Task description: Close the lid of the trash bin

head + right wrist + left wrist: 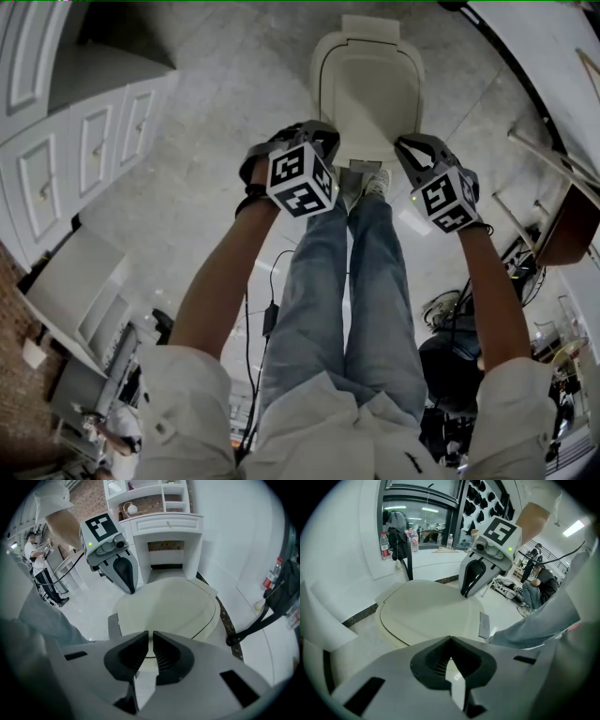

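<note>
Open floor (216, 169) left of the bin (367, 89); white cabinets (89, 145) block my far left, my 2 legs (309, 300) fill the middle.

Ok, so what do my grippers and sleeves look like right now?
The left gripper and right gripper each have a dark body, pale grey jaws with dark ribbed pads, and a cube of black-and-white square markers. A green light glows on the right one. The white sleeves are rolled to the elbows, and a dark band circles the left wrist.

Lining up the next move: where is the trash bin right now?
Head view, top centre: the trash bin stands on the floor just beyond the person's shoes, its near edge between the left gripper and the right gripper.
</note>
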The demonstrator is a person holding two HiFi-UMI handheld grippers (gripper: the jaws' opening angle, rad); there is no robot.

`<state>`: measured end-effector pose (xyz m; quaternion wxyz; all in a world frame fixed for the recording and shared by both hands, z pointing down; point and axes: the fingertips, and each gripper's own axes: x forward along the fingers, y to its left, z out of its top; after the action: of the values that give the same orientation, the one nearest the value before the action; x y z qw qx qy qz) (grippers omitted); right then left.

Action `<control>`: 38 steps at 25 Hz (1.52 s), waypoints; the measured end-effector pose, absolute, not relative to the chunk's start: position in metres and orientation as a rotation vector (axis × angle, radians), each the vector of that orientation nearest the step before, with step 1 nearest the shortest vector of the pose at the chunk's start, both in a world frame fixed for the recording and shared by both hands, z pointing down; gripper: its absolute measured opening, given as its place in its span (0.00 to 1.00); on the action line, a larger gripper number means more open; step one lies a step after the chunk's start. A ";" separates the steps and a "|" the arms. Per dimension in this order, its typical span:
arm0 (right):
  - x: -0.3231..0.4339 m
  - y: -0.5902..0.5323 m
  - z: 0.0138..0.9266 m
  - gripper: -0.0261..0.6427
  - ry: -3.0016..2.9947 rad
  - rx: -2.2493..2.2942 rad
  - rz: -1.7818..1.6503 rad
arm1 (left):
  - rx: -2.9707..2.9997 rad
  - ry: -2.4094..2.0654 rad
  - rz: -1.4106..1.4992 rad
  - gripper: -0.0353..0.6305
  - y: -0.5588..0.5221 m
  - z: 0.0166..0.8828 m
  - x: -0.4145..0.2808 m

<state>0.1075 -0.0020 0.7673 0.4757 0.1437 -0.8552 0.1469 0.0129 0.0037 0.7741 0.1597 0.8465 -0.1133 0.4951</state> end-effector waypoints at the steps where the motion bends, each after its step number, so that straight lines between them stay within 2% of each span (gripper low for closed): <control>1: 0.107 -0.002 0.767 0.11 -2.089 0.351 0.362 | 2.416 -0.323 1.413 0.09 0.004 0.774 0.013; 17: 0.110 -0.001 0.770 0.10 -2.078 0.366 0.387 | 2.417 -0.331 1.407 0.09 0.006 0.780 0.016; 24: 0.110 -0.006 0.756 0.07 -2.123 0.551 0.456 | 2.467 -0.489 1.203 0.09 -0.002 0.760 0.018; 30: 0.123 -0.034 0.673 0.07 -2.221 0.885 0.545 | 2.522 -0.714 0.947 0.09 -0.024 0.685 0.014; 38: 0.146 -0.071 0.505 0.07 -2.345 1.278 0.611 | 2.566 -0.915 0.729 0.09 -0.037 0.535 0.004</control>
<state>0.1459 -0.0711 0.5047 0.1996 0.4570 -0.8387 0.2186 0.0040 -0.0374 0.5348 0.1603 0.8982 -0.3202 0.2551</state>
